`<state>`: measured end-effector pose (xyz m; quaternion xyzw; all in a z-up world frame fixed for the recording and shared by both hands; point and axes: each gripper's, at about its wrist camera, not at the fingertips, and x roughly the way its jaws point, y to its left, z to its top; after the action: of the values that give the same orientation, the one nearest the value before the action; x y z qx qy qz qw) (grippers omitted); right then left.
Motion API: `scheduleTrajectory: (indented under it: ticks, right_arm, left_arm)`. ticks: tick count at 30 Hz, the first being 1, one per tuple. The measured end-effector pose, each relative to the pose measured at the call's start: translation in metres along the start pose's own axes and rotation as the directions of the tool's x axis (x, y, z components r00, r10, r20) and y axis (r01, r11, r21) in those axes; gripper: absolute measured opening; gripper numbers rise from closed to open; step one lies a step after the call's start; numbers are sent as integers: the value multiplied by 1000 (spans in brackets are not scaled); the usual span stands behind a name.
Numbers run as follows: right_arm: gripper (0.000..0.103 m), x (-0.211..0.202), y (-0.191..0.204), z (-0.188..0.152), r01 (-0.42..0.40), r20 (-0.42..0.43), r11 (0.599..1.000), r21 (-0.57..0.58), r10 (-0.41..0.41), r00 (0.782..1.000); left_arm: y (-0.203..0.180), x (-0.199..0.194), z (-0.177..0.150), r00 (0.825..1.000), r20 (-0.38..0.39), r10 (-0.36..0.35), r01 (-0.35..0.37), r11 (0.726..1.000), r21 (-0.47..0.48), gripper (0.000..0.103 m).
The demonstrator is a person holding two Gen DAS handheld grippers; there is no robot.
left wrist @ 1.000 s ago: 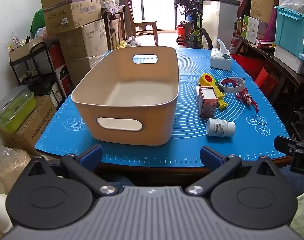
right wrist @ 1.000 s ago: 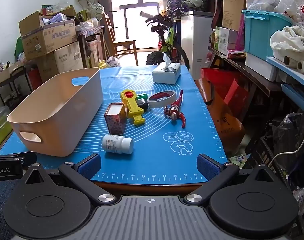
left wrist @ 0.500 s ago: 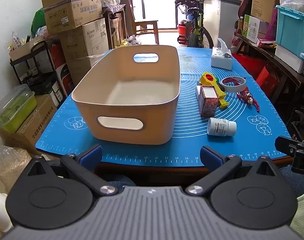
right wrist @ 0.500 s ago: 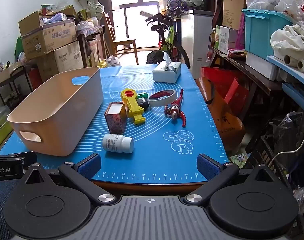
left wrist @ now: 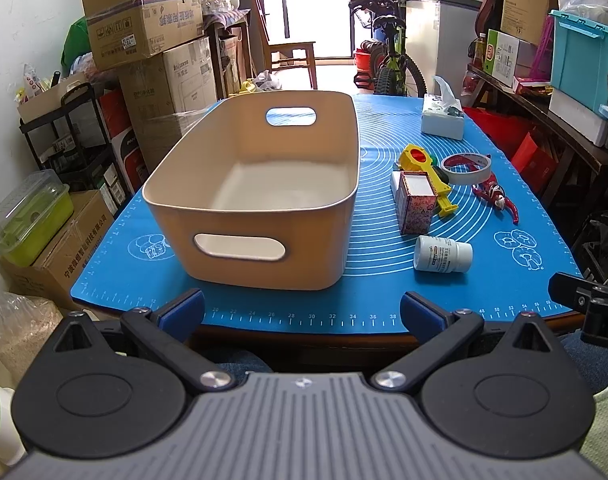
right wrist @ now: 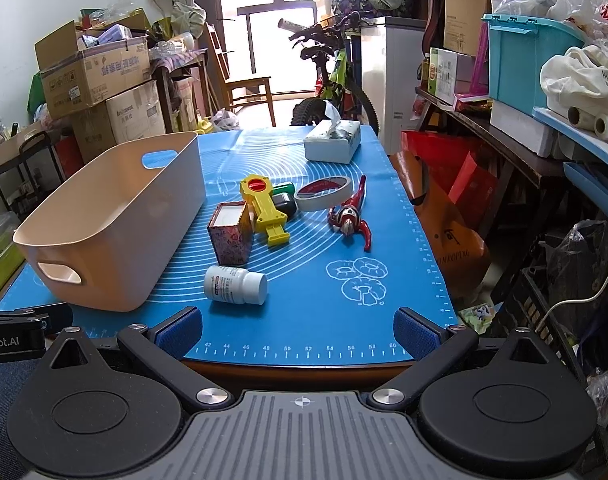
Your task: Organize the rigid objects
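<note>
Nothing on the tabletop (left wrist: 344,326) has moved since the earlier frames; both views hold almost the same framing. Tan bin (left wrist: 259,184): empty, oval handle cutouts, standing on the blue mat (right wrist: 336,320). White pill bottle (right wrist: 235,284) lies on its side; patterned box (right wrist: 229,236) upright just behind it; yellow toy (right wrist: 265,210), tape roll (right wrist: 323,193) and red figure (right wrist: 350,220) farther back. Left claw (left wrist: 301,312) wide, empty, short of the mat edge facing the bin. Right claw (right wrist: 297,330) wide, empty, the bottle just ahead, left of centre. Left view shows the bin floor; right view shows only its outer wall.
</note>
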<state>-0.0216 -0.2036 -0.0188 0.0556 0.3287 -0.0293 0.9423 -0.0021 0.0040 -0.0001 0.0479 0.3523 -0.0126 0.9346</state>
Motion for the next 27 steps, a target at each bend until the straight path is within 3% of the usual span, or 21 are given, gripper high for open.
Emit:
scheduleTrajectory:
  ticks: [27]
  right_arm:
    - [101,1,0,0,1,-7,1000,1,-1,1000]
  left_arm:
    - [-6,5,0,1000,-8,1,-1,1000,2,103]
